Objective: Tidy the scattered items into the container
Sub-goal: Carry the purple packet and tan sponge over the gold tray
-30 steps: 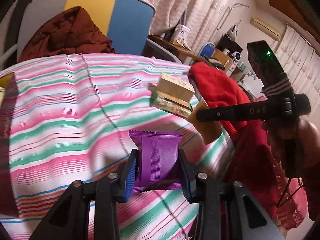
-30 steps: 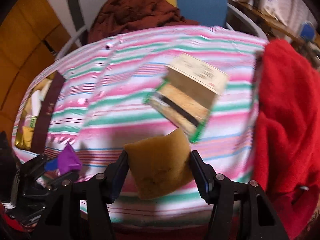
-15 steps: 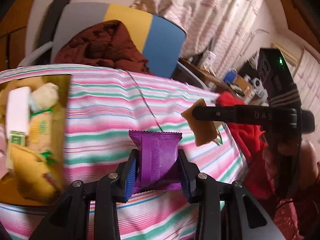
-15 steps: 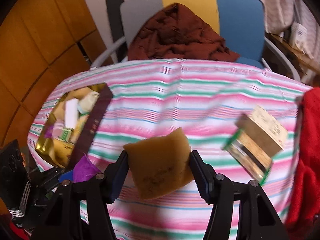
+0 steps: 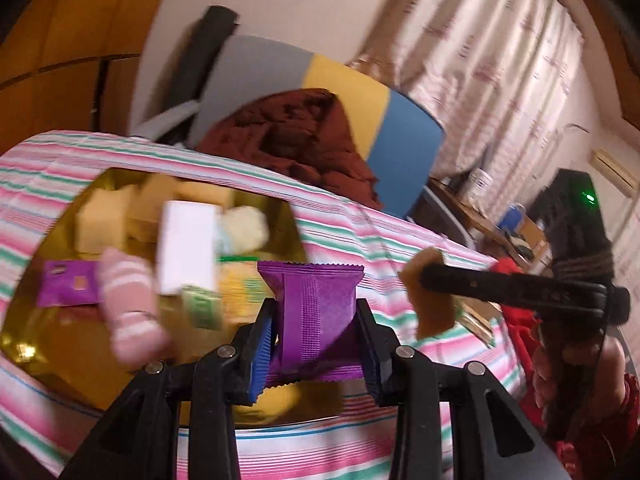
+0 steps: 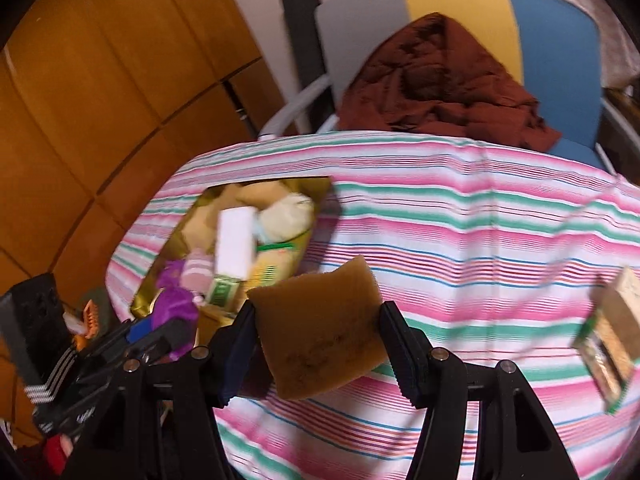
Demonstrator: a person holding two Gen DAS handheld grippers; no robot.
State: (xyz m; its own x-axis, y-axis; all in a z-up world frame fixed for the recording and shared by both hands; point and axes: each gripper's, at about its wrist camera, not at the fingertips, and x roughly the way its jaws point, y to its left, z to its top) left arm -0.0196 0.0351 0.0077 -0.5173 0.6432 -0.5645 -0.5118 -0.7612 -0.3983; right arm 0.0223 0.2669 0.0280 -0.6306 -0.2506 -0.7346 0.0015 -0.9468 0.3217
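Gold container (image 5: 24,344), a shallow open tray already crowded with small items, is sitting near the left edge of the striped surface (image 5: 400,248), and both hand-held tools are pointing toward it, each with something clenched between its fingers. Left tool (image 5: 316,344) is gripping an upright purple packet (image 5: 312,312) and is hanging directly over the near right corner of the tray, so the tray is lying ahead of it and to its left, with a white box (image 5: 186,248), a pink striped sock roll (image 5: 128,308) and a second purple packet (image 5: 68,282) visible inside. Right tool (image 6: 318,340) is squeezing a tan sponge (image 6: 320,328) by its two side edges and is hovering above bare striped cloth; from its camera the tray (image 6: 320,186) is lying ahead and to the left, with its long axis running away from the viewer. Of the two, the left tool appears to be the nearer to the tray, already above it, while the right one seems to need more travel leftward before letting go. One more item, a tan and green box (image 6: 608,336), is lying on the cloth far to the right, well apart from the tray. Both pictures are motion-blurred, so finer detail inside the tray cannot be told.
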